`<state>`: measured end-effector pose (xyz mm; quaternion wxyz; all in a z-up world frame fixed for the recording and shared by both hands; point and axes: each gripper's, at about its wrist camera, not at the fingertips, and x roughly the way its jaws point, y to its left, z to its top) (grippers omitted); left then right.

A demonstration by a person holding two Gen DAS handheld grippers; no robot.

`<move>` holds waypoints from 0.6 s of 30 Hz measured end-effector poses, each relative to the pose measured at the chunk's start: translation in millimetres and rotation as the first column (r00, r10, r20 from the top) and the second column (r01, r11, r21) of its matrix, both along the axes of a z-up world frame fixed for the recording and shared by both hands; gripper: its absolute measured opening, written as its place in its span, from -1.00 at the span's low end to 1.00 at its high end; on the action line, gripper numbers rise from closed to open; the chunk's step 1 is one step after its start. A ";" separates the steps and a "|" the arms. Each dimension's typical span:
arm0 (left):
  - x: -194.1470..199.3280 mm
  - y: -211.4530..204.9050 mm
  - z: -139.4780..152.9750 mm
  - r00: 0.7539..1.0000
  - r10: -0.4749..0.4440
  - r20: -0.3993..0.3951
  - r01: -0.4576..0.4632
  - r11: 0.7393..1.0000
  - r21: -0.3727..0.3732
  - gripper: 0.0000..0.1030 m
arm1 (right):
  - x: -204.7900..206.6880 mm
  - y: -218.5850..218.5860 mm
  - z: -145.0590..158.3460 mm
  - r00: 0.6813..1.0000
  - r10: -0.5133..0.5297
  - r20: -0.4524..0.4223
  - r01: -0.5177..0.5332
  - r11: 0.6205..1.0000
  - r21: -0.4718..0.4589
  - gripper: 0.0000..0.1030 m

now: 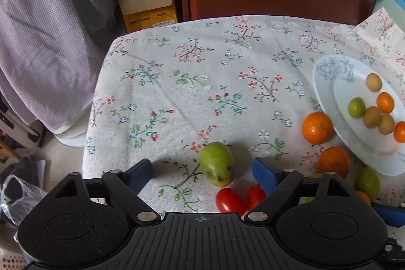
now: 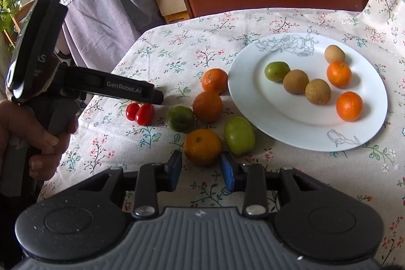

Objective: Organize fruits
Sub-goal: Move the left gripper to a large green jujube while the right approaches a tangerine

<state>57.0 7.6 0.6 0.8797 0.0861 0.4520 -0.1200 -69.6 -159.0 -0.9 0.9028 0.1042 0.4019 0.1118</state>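
- Left gripper [image 1: 202, 175] spread wide around green fruit [image 1: 217, 163], tomatoes [image 1: 230, 200] just beside.
- Right gripper [image 2: 201, 170] narrowly parted, holding nothing, near orange [image 2: 202, 146].
- Plate [image 2: 253, 103] crowded; bare tablecloth [image 1: 177, 82] beyond.

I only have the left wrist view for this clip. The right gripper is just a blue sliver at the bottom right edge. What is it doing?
Observer: The right gripper has its tips either side of the near orange; I can't tell whether they touch it.
Operator: And the green sliver low right, past the tomatoes?
Observer: That is a dark green fruit, right beside a second orange.
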 end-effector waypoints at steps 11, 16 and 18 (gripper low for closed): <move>1.8 4.1 -5.7 1.000 0.029 0.012 -0.028 1.000 -0.003 1.00 | 0.9 3.0 -0.7 1.000 -0.002 0.013 0.002 1.000 -0.023 -0.23; 2.0 5.2 -4.6 1.000 0.018 0.007 -0.018 1.000 -0.003 1.00 | 0.5 7.3 -1.0 1.000 0.011 0.027 -0.010 0.999 -0.050 -0.23; 0.9 5.4 -4.4 1.000 0.013 0.007 -0.013 1.000 0.001 1.00 | 0.6 8.4 -1.2 0.999 0.015 0.032 -0.013 0.998 -0.056 -0.23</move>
